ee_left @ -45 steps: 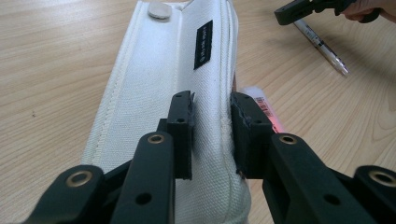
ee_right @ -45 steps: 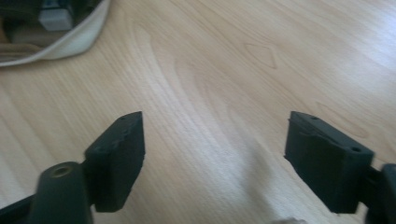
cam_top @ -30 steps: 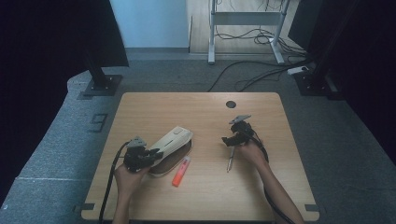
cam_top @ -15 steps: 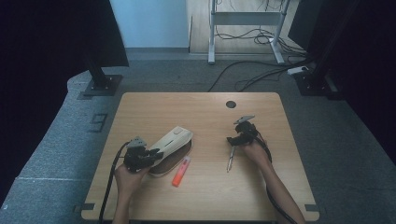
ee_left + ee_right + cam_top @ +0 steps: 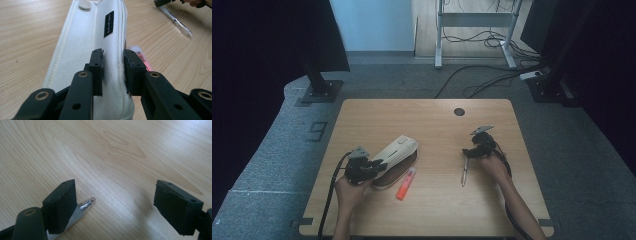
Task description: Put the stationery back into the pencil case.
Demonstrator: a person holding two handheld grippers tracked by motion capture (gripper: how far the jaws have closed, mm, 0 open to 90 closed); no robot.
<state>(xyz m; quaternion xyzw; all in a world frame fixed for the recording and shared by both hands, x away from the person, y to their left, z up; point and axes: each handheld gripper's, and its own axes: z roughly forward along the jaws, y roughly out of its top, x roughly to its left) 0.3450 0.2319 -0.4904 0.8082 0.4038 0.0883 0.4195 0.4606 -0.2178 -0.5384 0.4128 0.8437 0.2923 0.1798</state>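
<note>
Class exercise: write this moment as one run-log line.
left gripper: shut on white pencil case | right gripper: open above pen | orange highlighter: on table beside case

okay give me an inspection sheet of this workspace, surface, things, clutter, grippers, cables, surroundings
Surface: wooden table, light grain, with a round dark hole near the far edge.
Job's things: white fabric pencil case; orange highlighter beside it; clear pen lying flat.
Clutter: nothing seen.
Grippers: left hand-held gripper has its jaws pinched on a fold of the pencil case's fabric; right hand-held gripper is open above the table, the pen's tip by one jaw.
Cables: one trails from each gripper toward the person; more lie on the floor beyond the table.
Surroundings: grey carpet, a metal frame on the floor, dark stands at both sides.
</note>
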